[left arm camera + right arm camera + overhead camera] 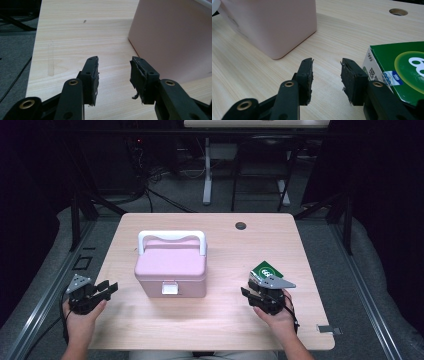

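Your right gripper (325, 80) stands spread and empty, the green carton (397, 72) just beside its outer jaw, not between the pads. Your left gripper (113, 80) is likewise spread and empty, near the pink box (171, 265). The carton lies on the counter (220, 320), apart from the box on the right gripper's side. Judged next: shift the right gripper sideways to straddle the carton before closing. The box is latched shut; contents not visible.
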`<state>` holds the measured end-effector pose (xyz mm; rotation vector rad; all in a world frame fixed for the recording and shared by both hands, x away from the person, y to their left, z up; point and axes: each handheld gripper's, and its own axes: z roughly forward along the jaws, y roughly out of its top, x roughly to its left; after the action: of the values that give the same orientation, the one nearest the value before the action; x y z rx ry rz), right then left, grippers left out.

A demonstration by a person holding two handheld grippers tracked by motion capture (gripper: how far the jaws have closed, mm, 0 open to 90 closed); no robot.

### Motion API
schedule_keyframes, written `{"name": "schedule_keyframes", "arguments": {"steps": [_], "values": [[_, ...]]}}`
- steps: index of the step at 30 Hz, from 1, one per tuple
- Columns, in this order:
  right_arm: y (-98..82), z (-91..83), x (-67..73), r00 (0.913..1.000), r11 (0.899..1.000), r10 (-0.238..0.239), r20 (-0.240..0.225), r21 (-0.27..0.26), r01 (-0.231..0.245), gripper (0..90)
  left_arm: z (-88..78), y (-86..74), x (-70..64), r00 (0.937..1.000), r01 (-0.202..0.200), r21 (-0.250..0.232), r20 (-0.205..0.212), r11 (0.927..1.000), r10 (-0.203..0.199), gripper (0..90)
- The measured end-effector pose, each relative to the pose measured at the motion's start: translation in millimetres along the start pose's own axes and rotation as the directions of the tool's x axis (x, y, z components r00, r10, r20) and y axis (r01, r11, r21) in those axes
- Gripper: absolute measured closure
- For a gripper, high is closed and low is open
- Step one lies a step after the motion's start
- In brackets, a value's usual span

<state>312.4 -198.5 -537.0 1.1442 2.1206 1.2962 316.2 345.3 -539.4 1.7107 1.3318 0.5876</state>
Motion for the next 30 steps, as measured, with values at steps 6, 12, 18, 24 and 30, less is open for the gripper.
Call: {"name": "schedule_keyframes", "arguments": {"steps": [6, 12, 18, 24, 30], "values": [[1.7, 2.1, -0.8, 1.0, 1.0, -0.004, 0.005, 0.011, 0.004, 65.3, 2.7, 2.8, -3.4, 0.9998, -0.01, 0.01, 0.015, 0.9999, 0.01, 60.4], [11.5, 7.7, -2.9, 0.9997, 1.0, 0.016, 0.02, 0.017, -0.017, 71.8, 6.1, 18.3, -8.3, 0.9983, -0.005, 0.008, 0.058, 1.0, 0.005, 69.4], [18.9, 18.9, -3.1, 0.9997, 0.999, 0.022, 0.011, 0.035, -0.023, 76.2, 14.7, 28.3, -14.4, 0.9957, -0.032, 0.02, 0.088, 0.9993, 0.03, 79.3], [27.1, 33.9, -3.2, 0.9993, 0.998, 0.037, 0.002, 0.042, -0.037, 81.5, 23.7, 37.0, -21.6, 0.9913, -0.073, 0.033, 0.112, 0.9968, 0.069, 89.6], [35.1, 46.8, 1.2, 0.9994, 0.998, 0.031, -0.015, 0.046, -0.03, 87.3, 31.3, 42.1, -25.6, 0.9875, -0.069, 0.036, 0.144, 0.9969, 0.064, 90.0]]}}
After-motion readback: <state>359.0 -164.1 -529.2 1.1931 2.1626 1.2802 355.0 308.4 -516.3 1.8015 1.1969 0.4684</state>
